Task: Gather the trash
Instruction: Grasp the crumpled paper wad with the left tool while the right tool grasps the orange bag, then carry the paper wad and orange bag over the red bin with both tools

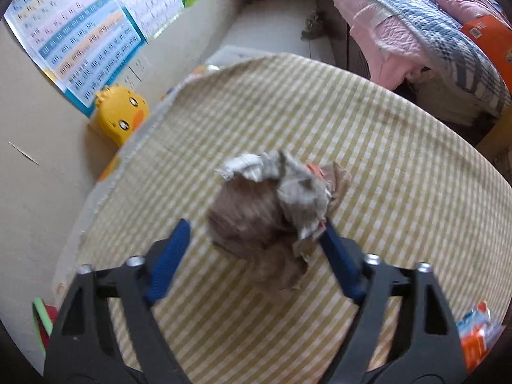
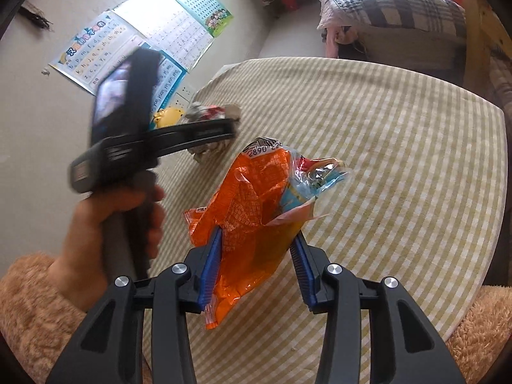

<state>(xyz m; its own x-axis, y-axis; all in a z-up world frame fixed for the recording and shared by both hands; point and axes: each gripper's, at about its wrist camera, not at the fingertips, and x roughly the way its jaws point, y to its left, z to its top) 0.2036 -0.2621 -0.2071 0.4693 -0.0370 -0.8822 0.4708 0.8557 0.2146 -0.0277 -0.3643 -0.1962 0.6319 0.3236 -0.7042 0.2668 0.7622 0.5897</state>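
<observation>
A crumpled grey-brown paper wad (image 1: 275, 204) lies on the round table with a yellow-striped cloth (image 1: 384, 166). My left gripper (image 1: 256, 227) is open around the wad, its right finger touching the paper, its left finger apart from it. The left gripper also shows in the right wrist view (image 2: 224, 128), blurred, over the same wad (image 2: 209, 112). My right gripper (image 2: 259, 233) is shut on an orange snack wrapper (image 2: 252, 217) with a blue-and-clear plastic part and holds it above the table (image 2: 400, 160).
A yellow duck toy (image 1: 120, 113) stands at the table's left edge by the wall with posters (image 1: 73, 35). A bed with a plaid blanket (image 1: 432, 32) stands at the far right. The orange wrapper (image 1: 476, 329) shows at the left view's lower right.
</observation>
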